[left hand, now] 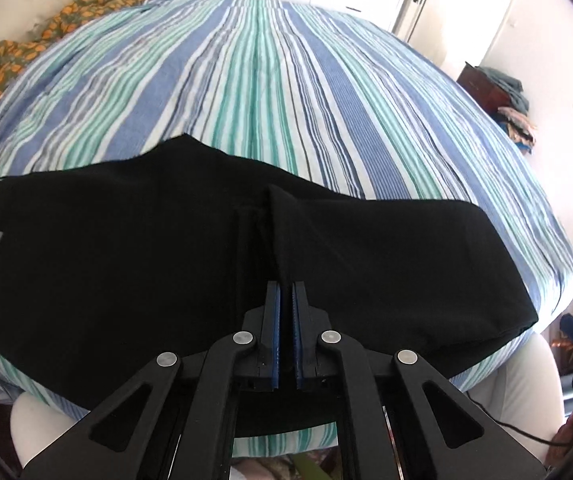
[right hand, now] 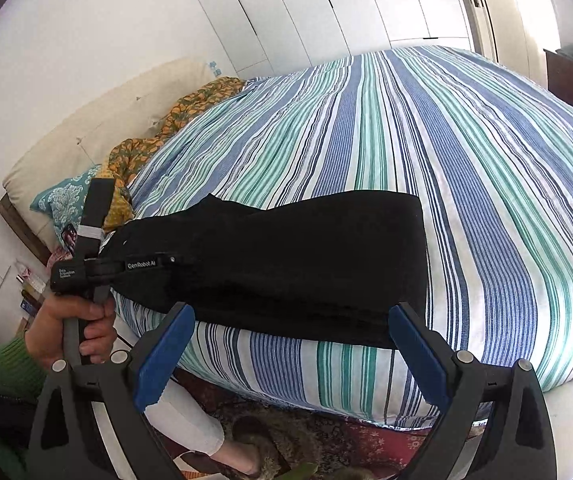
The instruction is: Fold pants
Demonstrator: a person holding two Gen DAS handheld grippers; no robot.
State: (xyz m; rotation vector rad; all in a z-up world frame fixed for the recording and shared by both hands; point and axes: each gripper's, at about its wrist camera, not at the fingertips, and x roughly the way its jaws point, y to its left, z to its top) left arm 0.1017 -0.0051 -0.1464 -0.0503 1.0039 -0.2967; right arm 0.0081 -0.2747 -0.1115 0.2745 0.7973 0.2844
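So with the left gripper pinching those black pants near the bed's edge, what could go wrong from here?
1. The left gripper is shut on only a thin ridge of the black pants; a pull could slip it free or bunch the cloth.
2. The right gripper is open and holds nothing, so the pants' other end may drag across the striped bedspread.

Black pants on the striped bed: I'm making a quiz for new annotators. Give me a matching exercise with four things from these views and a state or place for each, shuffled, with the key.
Things:
1. left tool
2. right tool
3. black pants
4. orange patterned cloth

States or places:
A. bunched at the head end of the bed, beside the striped cover
B. open, nothing between the pads
C. lying across the near edge of the bed
D. shut on a raised pinch of black fabric

Pairs: 1-D, 2-B, 3-C, 4-A
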